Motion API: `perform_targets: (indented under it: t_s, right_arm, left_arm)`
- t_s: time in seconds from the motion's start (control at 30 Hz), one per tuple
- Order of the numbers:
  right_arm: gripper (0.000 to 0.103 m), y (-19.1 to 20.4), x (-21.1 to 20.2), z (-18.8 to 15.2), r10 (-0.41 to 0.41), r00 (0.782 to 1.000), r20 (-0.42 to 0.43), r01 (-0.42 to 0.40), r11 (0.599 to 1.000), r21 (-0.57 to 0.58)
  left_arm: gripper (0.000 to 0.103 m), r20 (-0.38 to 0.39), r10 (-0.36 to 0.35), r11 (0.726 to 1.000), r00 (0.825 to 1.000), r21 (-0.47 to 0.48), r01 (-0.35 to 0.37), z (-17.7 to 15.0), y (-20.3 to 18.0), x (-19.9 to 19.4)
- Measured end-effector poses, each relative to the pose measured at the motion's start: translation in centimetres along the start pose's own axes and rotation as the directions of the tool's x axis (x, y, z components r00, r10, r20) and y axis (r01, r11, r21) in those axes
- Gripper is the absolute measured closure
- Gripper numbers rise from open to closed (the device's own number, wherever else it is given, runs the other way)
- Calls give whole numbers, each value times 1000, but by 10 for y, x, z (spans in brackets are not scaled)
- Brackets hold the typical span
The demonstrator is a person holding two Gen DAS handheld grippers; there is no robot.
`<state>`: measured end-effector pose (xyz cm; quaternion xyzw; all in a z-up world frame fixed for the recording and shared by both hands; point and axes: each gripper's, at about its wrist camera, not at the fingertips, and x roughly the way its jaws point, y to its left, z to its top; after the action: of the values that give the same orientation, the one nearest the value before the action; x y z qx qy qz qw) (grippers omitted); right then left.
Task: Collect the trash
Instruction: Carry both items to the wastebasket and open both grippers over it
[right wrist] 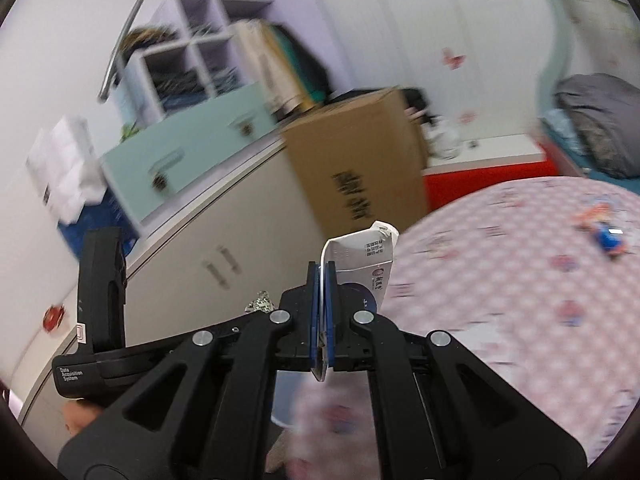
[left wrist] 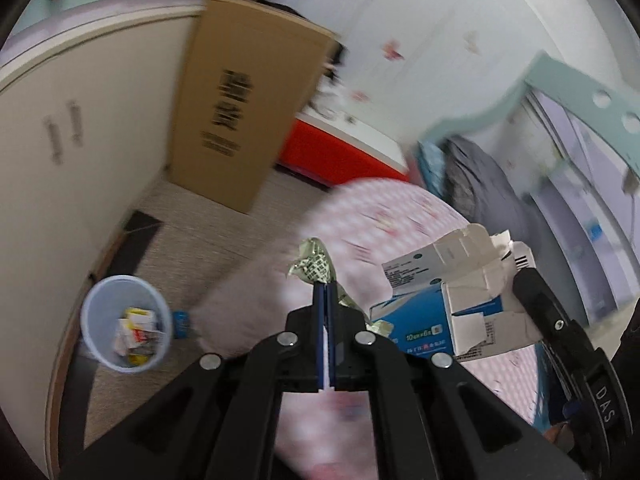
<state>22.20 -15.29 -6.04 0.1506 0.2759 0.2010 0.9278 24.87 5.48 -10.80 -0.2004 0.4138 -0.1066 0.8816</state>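
My left gripper [left wrist: 325,285] is shut on a crumpled greenish foil wrapper [left wrist: 314,263], held above the edge of a pink patterned bed. Low on the left, a pale blue bin [left wrist: 125,322] stands on the floor with several scraps inside. To the right in the left wrist view, the right gripper's arm [left wrist: 552,312] carries a torn blue-and-white carton [left wrist: 444,300]. In the right wrist view, my right gripper [right wrist: 322,270] is shut on that flattened carton [right wrist: 362,258]. The left gripper's body [right wrist: 100,300] and a bit of the foil wrapper [right wrist: 259,303] show at the left there.
A tall cardboard box [left wrist: 244,100] leans against a cream cabinet [left wrist: 60,152]. A red-fronted bench [left wrist: 340,152] runs along the wall. The pink bed [right wrist: 520,288] has a small blue and red scrap [right wrist: 604,232] on it. A grey bundle [right wrist: 604,120] lies at the far right.
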Motion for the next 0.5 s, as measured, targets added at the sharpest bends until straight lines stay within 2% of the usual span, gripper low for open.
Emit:
perform_targets:
  t_s: [0.17, 0.3, 0.37, 0.43, 0.47, 0.5]
  right_arm:
    - [100, 52, 74, -14, 77, 991, -106, -81, 996, -33]
    - [100, 86, 137, -33, 107, 977, -186, -119, 991, -57]
    - [99, 97, 167, -44, 110, 967, -231, -127, 990, -62]
    - [95, 104, 202, -59, 112, 946, -303, -134, 990, -53]
    - [88, 106, 221, -69, 82, 935, -345, -109, 992, -62]
    - [70, 107, 230, -75, 53, 929, -367, -85, 994, -71]
  left_arm:
    - [102, 36, 106, 991, 994, -90, -103, 14, 82, -17]
    - [102, 38, 192, 969, 981, -166, -183, 21, 148, -19]
    - [102, 35, 237, 955, 971, -194, -226, 24, 175, -18]
    - [102, 31, 268, 943, 963, -215, -255, 25, 196, -14]
    - [102, 25, 294, 933, 955, -224, -281, 25, 208, -11]
    - [102, 19, 309, 927, 951, -231, -297, 24, 217, -8]
